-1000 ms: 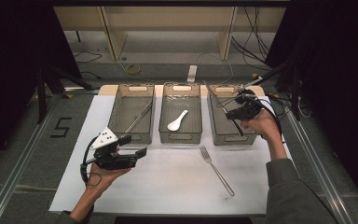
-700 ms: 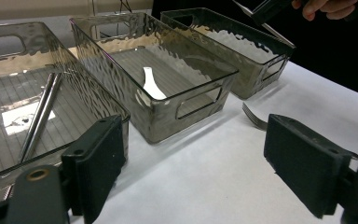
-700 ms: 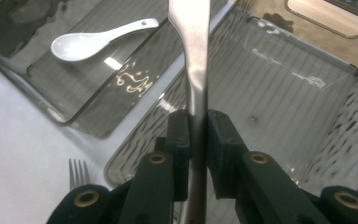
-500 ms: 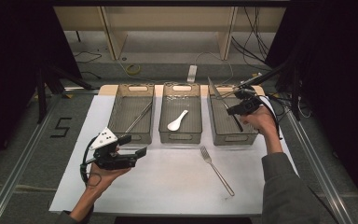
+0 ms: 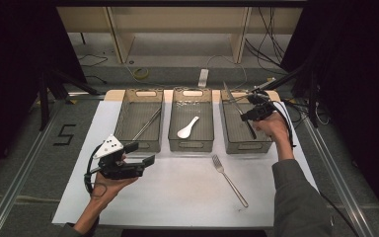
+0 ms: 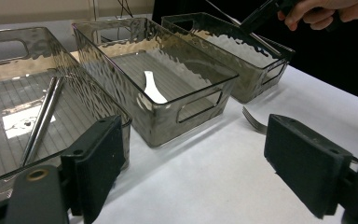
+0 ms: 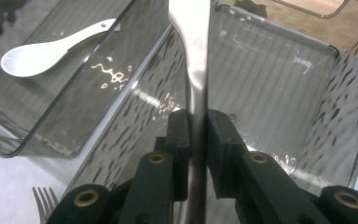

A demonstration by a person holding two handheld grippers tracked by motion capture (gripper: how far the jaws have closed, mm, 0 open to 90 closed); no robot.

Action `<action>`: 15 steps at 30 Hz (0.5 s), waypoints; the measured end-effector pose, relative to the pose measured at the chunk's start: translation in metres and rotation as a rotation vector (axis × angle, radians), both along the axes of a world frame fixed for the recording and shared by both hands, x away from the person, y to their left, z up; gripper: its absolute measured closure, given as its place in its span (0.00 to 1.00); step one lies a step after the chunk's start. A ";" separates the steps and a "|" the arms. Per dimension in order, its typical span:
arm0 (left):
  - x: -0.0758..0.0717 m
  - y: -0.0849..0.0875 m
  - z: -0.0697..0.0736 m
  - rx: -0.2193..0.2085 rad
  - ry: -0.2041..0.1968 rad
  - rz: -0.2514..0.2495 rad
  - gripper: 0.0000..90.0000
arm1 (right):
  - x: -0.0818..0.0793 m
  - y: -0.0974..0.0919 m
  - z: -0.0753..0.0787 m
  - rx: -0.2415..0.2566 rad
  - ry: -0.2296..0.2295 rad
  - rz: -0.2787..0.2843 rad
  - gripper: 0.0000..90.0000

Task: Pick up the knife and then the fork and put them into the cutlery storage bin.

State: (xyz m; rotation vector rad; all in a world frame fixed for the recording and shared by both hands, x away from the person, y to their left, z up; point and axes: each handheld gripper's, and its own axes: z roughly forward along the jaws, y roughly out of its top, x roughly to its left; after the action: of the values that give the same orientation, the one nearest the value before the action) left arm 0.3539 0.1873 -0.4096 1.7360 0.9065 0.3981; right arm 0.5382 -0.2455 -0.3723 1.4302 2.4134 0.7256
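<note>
One knife (image 7: 189,56), pinched by our right gripper (image 7: 198,126), hangs lengthwise over the right bin (image 5: 229,129); left gripper (image 6: 191,172) spread, idle.

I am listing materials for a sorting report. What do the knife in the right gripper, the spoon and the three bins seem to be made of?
Knife: probably polished steel; silver blade with a bright reflection.
Spoon: likely glazed ceramic or glossy plastic; plain white, thick and smooth.
Bins: probably clear, smoke-tinted hard plastic; see-through rippled walls with moulded handle cut-outs.
Right gripper: matte black jaws shut on the knife.
</note>
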 end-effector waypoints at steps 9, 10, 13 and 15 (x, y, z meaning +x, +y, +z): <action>0.000 0.001 0.000 -0.004 -0.002 0.003 0.21 | 0.004 0.001 -0.014 -0.017 0.024 -0.025 0.90; 0.000 0.001 0.000 -0.005 -0.001 0.003 0.21 | 0.005 0.001 -0.015 -0.018 0.023 -0.026 0.89; 0.000 0.000 0.000 -0.002 -0.001 0.002 0.21 | 0.005 0.002 -0.017 -0.016 0.027 -0.033 0.89; 0.000 0.000 0.000 -0.001 -0.002 0.002 0.21 | 0.005 0.003 -0.018 -0.019 0.030 -0.037 0.89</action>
State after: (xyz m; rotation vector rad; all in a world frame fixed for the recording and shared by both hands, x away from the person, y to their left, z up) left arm 0.3540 0.1875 -0.4098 1.7339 0.9074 0.4007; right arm 0.5431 -0.2427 -0.3902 1.4843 2.4029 0.6753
